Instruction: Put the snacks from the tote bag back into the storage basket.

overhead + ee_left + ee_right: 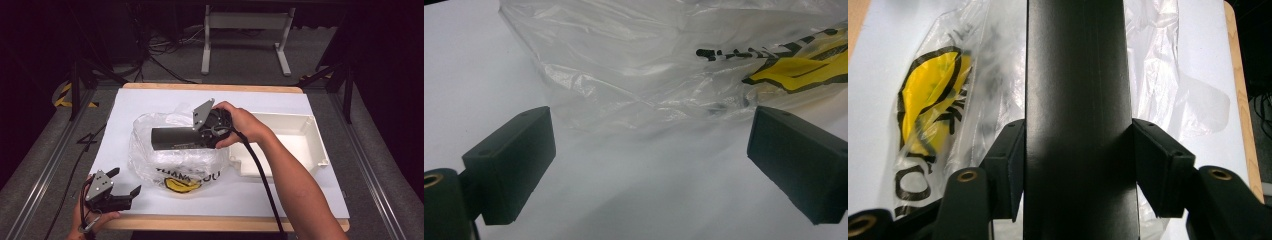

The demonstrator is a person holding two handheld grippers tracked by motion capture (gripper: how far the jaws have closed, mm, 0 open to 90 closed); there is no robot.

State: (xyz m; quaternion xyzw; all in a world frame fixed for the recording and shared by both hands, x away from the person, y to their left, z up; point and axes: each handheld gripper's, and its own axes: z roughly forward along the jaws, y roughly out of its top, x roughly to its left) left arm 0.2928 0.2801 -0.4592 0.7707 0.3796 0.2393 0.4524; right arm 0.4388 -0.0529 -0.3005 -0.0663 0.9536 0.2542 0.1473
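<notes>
Box (175,137), long and dark, is what we see pinched between the jaws of the right gripper (212,131), held level above the clear plastic bag (170,160) lying mid-table. We find the left gripper (114,192) at the near left corner of the white table (300,200), jaws spread and empty, just short of the bag's edge; a white tray (305,145) sits right of the bag

Left gripper (125,182) low at near-left, held in left hand (90,220) at the near edge; jaws spread wide, nothing between them, tips pointing right and far. Right forearm (295,190) reaches from near-right toward centre. Right hand (242,125) wraps right gripper (1078,160), which points left, jaws pressed flat against both sides of a dark box (175,136).
</notes>
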